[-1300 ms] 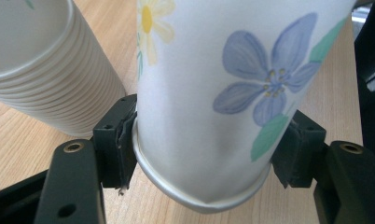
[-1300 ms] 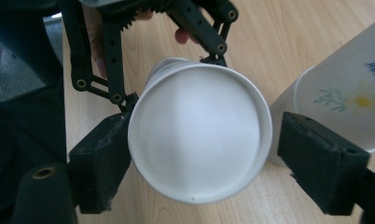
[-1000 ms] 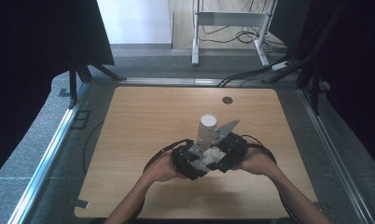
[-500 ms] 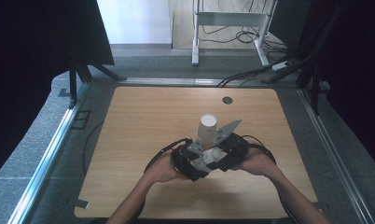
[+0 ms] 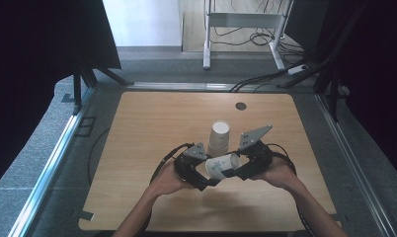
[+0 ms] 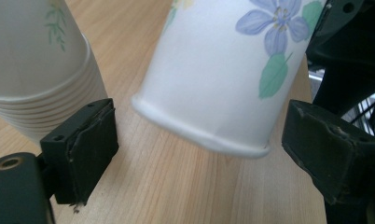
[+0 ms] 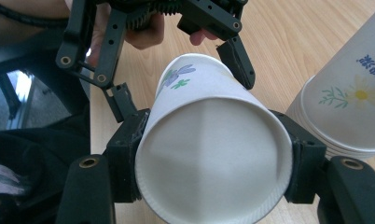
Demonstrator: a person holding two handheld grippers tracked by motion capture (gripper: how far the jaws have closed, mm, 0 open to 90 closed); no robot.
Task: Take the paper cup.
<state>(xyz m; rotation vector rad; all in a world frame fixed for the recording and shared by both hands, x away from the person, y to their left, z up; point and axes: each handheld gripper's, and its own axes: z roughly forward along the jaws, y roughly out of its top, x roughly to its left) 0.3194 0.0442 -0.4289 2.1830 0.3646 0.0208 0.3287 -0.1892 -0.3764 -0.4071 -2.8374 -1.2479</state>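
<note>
We note a white paper cup printed with a blue flower and green leaves (image 7: 209, 154), conical, smooth-walled, with a rolled rim, lying on its side above the bench between the two hands. The right tool (image 7: 213, 163) pinches it: its two black rubbery pads press the cup wall on either side near the open mouth, which faces that tool's camera. In the left gripper view the cup's closed base (image 6: 209, 135) points toward the left tool (image 6: 199, 154), whose blocky, scuffed black jaws stand spread, one on each side of the base and clear of it. Just beside the held cup we record an upside-down stack of white paper cups with a daisy print (image 5: 219, 136), its nested rims forming fine ridges, resting on the pale wood-grain bench (image 5: 137, 128). A small dark round disc (image 5: 241, 105) sits near the bench's far edge.
</note>
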